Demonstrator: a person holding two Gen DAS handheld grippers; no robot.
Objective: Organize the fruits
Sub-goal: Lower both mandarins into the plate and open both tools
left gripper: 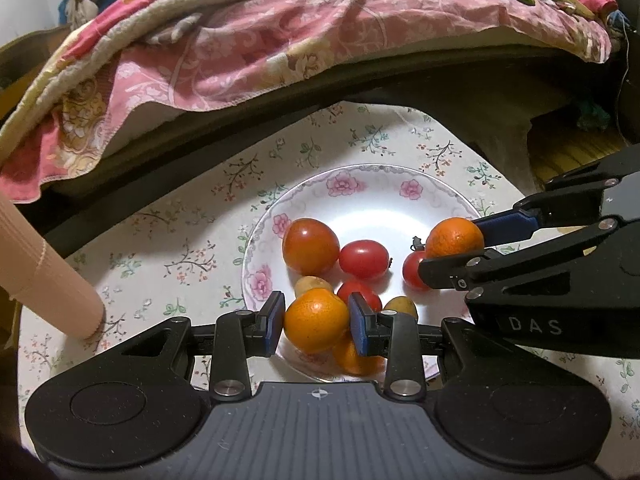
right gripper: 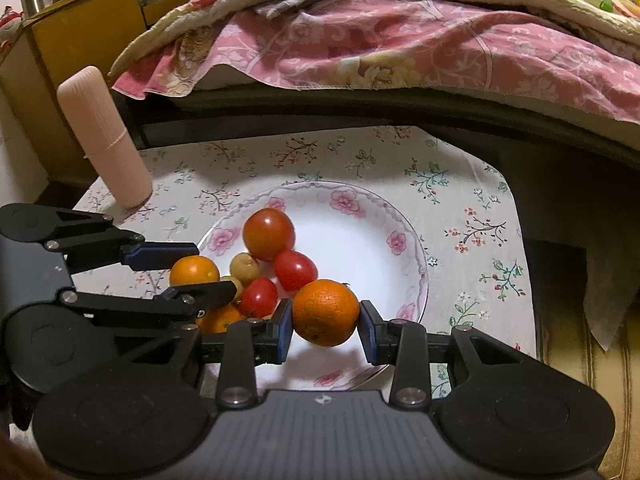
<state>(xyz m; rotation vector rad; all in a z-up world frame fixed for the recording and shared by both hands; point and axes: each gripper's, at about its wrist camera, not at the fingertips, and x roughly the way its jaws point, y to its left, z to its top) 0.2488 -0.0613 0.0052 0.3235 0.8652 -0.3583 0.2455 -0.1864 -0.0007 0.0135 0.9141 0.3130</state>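
**Desk:** What is each gripper doing over the plate?

**Photographer:** The left gripper (left gripper: 317, 325) has its blue-padded jaws clenched on a round orange citrus fruit (left gripper: 316, 320), held just above the near rim of the white floral-rimmed ceramic plate (left gripper: 360, 178). The right gripper (right gripper: 325, 327) has a second, darker orange citrus fruit (right gripper: 326, 313) between its pads, over the plate's near right side. The left pad touches the fruit; whether the right pad touches it is not clear from this angle.

**Desk:** And what lies in the plate?

**Photographer:** A large red-orange tomato (right gripper: 268, 233) sits toward the plate's far left. Just nearer than it lie two small red cherry tomatoes (right gripper: 294, 270), close together. A small yellow-brown round fruit (right gripper: 245, 267) is just left of them. A third orange (left gripper: 352, 356) lies in the plate at its near edge, under the left gripper's fruit.

**Desk:** Surroundings?

**Photographer:** The plate stands on a white tablecloth printed with small flowering twigs (right gripper: 460, 208). A ribbed pale-pink cylinder (right gripper: 105, 136) stands tilted on the cloth, well left of the plate. Beyond the plate's far side hangs a pink floral quilt (right gripper: 380, 44).
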